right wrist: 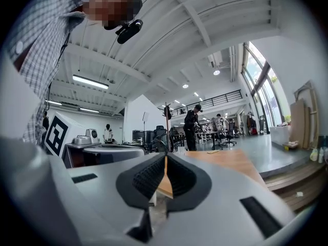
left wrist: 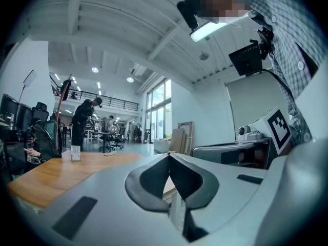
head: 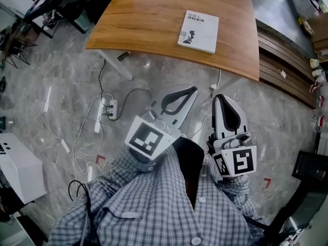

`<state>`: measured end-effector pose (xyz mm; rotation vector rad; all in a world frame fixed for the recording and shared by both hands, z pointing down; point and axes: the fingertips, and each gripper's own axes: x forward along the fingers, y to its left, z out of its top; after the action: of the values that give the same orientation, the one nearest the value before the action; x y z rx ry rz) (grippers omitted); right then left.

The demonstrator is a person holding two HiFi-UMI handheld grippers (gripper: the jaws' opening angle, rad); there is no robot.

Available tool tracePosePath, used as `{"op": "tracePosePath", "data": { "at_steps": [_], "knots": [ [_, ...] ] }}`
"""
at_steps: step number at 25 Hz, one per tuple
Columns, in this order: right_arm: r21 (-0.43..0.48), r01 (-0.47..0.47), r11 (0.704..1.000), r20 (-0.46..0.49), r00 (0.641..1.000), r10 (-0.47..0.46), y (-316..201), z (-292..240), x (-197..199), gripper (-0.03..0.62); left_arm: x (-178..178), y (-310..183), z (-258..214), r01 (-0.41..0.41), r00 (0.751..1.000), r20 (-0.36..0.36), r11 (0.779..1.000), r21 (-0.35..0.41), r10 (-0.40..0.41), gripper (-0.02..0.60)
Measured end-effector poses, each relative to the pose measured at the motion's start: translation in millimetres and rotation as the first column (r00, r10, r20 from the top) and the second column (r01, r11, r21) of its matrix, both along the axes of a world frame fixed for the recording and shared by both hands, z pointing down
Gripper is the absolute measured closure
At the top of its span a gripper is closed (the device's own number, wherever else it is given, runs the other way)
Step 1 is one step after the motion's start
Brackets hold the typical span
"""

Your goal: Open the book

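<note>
Two tools: left tool (head: pixel 190 91) and right tool (head: pixel 222 97) are pointing level, jaws together, gripping nothing.
Book (head: pixel 199 31): lying closed on the worktop (head: pixel 143 19), well ahead.
Doing it well: likely catching only the cover (head: pixel 203 24) at its free edge.

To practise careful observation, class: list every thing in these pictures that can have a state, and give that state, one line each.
book: closed, flat on the table, cover up, untouched.
left gripper: jaws together, nothing between them, short of the table.
right gripper: jaws together, nothing between them, short of the table.
power strip: on the floor, cables attached.
</note>
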<state>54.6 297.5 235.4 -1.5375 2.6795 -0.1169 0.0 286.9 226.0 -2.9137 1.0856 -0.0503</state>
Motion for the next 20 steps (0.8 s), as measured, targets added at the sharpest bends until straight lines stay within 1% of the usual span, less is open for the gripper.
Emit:
{"op": "tracePosePath", "data": {
  "at_steps": [5, 9, 17, 20],
  "knots": [
    [-0.004, -0.009, 1.0, 0.001, 1.0, 0.009, -3.1, 4.4, 4.7, 0.566, 3.4, -5.4, 1.1, -0.005, 1.0, 0.008, 1.0, 0.011, 0.005, 0.575],
    [-0.002, -0.014, 1.0, -0.002, 1.0, 0.014, -16.4, 6.5, 8.9, 0.566, 7.6, -20.7, 3.3, -0.006, 1.0, 0.005, 1.0, 0.008, 0.006, 0.575],
    [-0.027, -0.011, 1.0, -0.018, 1.0, 0.011, -69.8, 15.9, 8.2, 0.566, 4.4, -79.5, 10.3, 0.007, 1.0, -0.019, 1.0, -0.006, -0.007, 0.575],
    [-0.037, -0.01, 0.999, -0.026, 1.0, 0.009, -93.2, 23.4, 6.7, 0.566, 3.2, -104.0, 20.6, 0.003, 1.0, -0.012, 1.0, -0.024, -0.003, 0.575]
  ]
}}
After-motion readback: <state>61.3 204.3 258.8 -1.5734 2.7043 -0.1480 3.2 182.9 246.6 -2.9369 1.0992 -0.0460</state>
